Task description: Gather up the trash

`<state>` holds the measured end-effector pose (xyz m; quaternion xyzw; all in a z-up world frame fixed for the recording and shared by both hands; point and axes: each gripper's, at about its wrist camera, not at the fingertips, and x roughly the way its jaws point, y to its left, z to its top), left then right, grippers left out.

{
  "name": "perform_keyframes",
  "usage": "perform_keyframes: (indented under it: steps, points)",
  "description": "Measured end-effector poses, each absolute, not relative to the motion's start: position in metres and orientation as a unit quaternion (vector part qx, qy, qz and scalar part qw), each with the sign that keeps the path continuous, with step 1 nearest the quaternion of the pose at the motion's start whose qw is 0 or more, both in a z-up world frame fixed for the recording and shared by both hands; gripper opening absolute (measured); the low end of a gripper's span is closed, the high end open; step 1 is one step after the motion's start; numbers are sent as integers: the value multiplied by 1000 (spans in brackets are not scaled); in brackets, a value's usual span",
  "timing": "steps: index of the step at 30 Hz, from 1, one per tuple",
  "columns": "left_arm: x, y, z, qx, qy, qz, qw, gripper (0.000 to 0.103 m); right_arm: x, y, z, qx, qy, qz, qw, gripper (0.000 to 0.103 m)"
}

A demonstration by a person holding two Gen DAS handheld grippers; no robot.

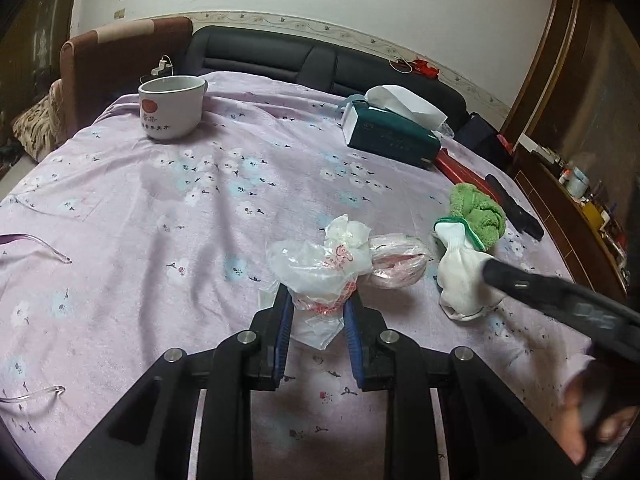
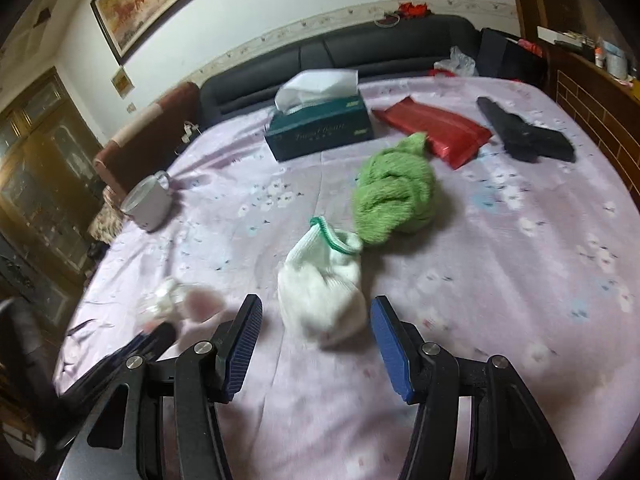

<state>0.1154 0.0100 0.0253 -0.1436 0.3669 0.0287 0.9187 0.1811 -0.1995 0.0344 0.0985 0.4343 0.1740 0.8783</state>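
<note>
A crumpled clear plastic bag with red print (image 1: 320, 272) lies on the pink floral cloth, with white crumpled paper (image 1: 347, 233) and a pink-white plastic wad (image 1: 396, 266) beside it. My left gripper (image 1: 318, 306) is shut on the plastic bag, its blue pads pressing both sides. In the right wrist view the same trash (image 2: 168, 300) is a blur at the left. My right gripper (image 2: 316, 314) is open around a white sock with green trim (image 2: 322, 286), with gaps on both sides. In the left wrist view it (image 1: 492, 276) reaches in over that sock (image 1: 460, 276).
A green towel (image 2: 394, 194) lies behind the sock. A teal tissue box (image 2: 320, 128), a red packet (image 2: 436, 130) and a black object (image 2: 524, 134) sit further back. A white mug (image 1: 172, 106) stands far left. A sofa (image 2: 360, 52) lines the far edge.
</note>
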Motion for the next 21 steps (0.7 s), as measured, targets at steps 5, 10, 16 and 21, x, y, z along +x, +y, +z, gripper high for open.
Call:
perform_keyframes:
  steps: [5,10,16,21]
  points:
    - [114,1,27,-125,367,17,922,23,187,-186,15,74,448,162,876,26]
    - [109,-21,29,-89,360,3,929,23,142,-210,27,84,408,157,896,20]
    - [100,-45,32,-48,349,-11,936,23,98,-238,40,75,352,121,925,20]
    - [95,-56,36,-21,334,-6,942,23,93,-241,42,63,338,131,930,20]
